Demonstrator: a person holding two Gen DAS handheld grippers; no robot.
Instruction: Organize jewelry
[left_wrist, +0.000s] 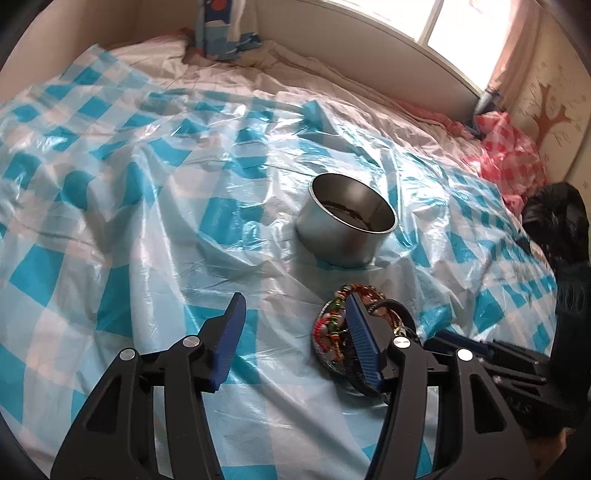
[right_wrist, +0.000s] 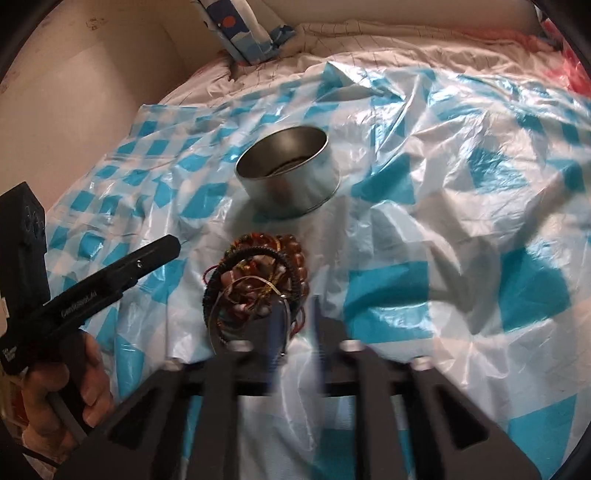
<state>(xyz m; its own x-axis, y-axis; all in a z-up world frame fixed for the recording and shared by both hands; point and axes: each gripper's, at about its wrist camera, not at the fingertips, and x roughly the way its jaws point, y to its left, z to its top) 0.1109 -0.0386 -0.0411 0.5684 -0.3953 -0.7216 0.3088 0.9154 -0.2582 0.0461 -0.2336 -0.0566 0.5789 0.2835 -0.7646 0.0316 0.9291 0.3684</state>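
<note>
Two grippers, left (left_wrist: 293, 325) jaws wide apart, right (right_wrist: 295, 321) blurred, nearly together; round steel tin (left_wrist: 345, 219), beaded bracelets (left_wrist: 334, 332).

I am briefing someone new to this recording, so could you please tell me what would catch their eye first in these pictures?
The round metal tin stands open in the middle of the blue-and-white checked plastic sheet spread over the bed. Just in front of it lies a tangled pile of colourful bracelets. The left tool is wide open with one finger beside the pile, while the right tool, blurred, sits at the pile's near edge.
</note>
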